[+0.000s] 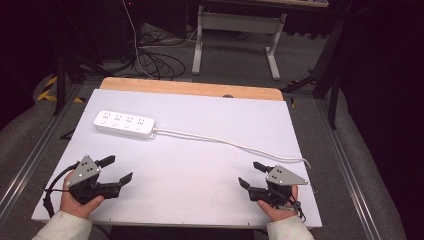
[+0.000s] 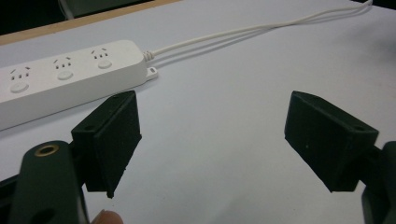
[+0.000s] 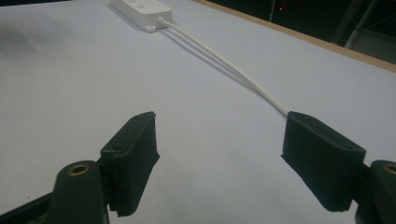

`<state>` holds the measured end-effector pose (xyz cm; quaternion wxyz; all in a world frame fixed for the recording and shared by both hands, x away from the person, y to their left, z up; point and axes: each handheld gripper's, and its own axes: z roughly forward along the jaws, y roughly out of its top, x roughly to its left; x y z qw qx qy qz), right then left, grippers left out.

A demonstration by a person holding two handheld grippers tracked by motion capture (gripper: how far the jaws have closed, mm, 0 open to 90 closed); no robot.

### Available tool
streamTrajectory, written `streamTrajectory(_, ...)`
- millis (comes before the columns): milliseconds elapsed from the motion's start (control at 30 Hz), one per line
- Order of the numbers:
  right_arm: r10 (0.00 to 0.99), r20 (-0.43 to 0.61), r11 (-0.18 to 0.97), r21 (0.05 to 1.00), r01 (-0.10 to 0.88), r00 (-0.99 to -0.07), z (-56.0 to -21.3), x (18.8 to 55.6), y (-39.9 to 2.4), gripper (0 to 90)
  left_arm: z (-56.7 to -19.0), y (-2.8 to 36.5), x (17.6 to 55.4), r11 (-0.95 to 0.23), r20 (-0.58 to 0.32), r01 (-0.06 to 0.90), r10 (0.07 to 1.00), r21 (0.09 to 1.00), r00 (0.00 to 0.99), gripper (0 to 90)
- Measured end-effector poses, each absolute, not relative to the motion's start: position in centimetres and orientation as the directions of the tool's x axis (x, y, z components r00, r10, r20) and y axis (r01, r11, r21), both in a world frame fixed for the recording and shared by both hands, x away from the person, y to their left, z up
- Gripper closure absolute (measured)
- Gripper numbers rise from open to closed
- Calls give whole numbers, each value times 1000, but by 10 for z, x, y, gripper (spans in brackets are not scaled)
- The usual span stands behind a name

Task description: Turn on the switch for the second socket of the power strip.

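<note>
Power strip [image 1: 124,124] and its white cable [image 1: 225,141] are what lies before my two grippers, and neither is in my grasp. Nearest me, at the near left corner of the white desk [image 1: 190,175], my left gripper [image 1: 116,169] rests in my left hand [image 1: 77,199] with its jaws spread wide and nothing between them. At the near right corner, my right gripper [image 1: 252,174] sits in my right hand [image 1: 278,207], its jaws likewise wide apart and empty. Both grippers point toward the middle of the desk, well apart from each other.

Farther out, the cable runs from the right edge of the desk, just beyond my right gripper, and slants across the desk toward the far left. In my right gripper view the cable [image 3: 224,63] passes near the right-hand jaw without touching it. Farthest from me, the power strip lies flat near the far left corner, sockets facing up, its long side roughly along the far edge. In my left gripper view the power strip [image 2: 70,79] lies just beyond the left-hand jaw, clear of it.
</note>
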<state>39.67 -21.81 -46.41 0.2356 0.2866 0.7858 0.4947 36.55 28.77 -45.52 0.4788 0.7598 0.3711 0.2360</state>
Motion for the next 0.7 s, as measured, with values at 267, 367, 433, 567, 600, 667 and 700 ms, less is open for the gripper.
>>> streamTrajectory(267,684,-91,347,914,213,-723,-464,396,-219,272,-453,287,363,-308,65,315,799,898,597,193)
streamTrajectory(367,685,-90,348,912,217,-723,-464,397,-218,272,-451,286,362,-331,92,301,795,894,600,194)
streamTrajectory(433,686,-93,350,912,215,-722,-465,398,-217,273,-450,287,362,-307,49,325,790,895,612,199)
streamTrajectory(567,686,-90,353,909,222,-722,-465,398,-218,274,-448,289,364,-283,3,355,786,891,618,224)
streamTrajectory(600,685,-89,353,909,223,-723,-465,398,-218,274,-447,289,365,-287,1,363,786,887,619,224)
streamTrajectory(667,687,-91,355,908,223,-721,-466,397,-218,274,-446,288,365,-296,12,365,791,883,612,229)
streamTrajectory(700,687,-91,354,908,223,-721,-466,397,-218,274,-446,288,365,-296,12,365,791,883,612,233)
